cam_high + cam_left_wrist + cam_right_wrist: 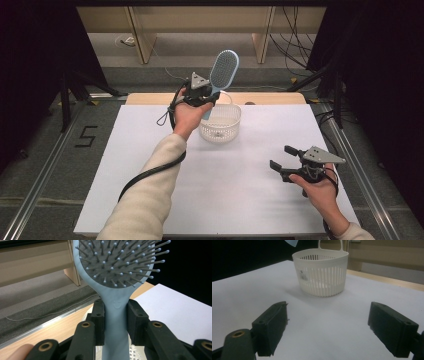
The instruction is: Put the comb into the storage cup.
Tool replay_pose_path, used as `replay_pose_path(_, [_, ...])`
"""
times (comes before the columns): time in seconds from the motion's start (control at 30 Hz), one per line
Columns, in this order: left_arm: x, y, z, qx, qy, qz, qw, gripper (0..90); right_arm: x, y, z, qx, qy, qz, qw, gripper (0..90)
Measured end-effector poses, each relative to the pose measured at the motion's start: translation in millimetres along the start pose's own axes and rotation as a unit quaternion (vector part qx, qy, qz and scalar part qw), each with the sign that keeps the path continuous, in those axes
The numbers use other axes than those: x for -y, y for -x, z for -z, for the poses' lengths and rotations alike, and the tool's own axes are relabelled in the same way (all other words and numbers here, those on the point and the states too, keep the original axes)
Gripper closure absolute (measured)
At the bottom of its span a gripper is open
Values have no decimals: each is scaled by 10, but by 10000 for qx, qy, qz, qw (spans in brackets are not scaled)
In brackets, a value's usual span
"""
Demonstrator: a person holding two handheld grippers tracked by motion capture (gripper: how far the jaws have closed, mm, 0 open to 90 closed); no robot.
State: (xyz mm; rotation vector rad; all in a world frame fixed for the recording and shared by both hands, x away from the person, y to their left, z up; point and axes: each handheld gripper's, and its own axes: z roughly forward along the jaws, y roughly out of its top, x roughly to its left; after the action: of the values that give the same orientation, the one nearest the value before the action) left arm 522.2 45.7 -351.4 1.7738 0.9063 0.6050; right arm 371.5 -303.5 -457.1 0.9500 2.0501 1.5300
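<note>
Left gripper (202, 98): jaws pinched on the handle of the pale blue hairbrush (223, 70), held up above the far side of the table.
Hairbrush: head tilted up and away, bristles facing the left gripper view (117, 262); handle end hangs over the white basket (220, 123).
Right gripper (283, 161): jaws spread wide, nothing between them, low over the white table sheet (240, 190), well apart from the basket.
Writing: a small label on the basket wall (303, 275), too small to read; a "5" marked on the floor (86, 136).
Open room: bare sheet all around the basket; wooden table edge (270, 98) just behind it.
</note>
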Motion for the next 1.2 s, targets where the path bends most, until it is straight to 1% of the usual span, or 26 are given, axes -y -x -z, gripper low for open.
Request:
replay_pose_path(0.23, [18, -8, -19, -8, 1, 19, 10000, 699, 1, 0, 0, -4, -1, -4, 10000, 171])
replay_pose_path(0.47, [1, -3, -32, 9, 39, 15, 10000, 699, 1, 2, 1, -3, -2, -3, 10000, 171])
replay_pose_path(0.93, [12, -7, -67, 16, 41, -32, 10000, 699, 1, -2, -1, -7, 3, -4, 10000, 171])
replay_pose_path(1.2, [21, -5, -100, 72, 25, -68, 9999, 699, 1, 1, 0, -9, 9, -7, 10000, 171])
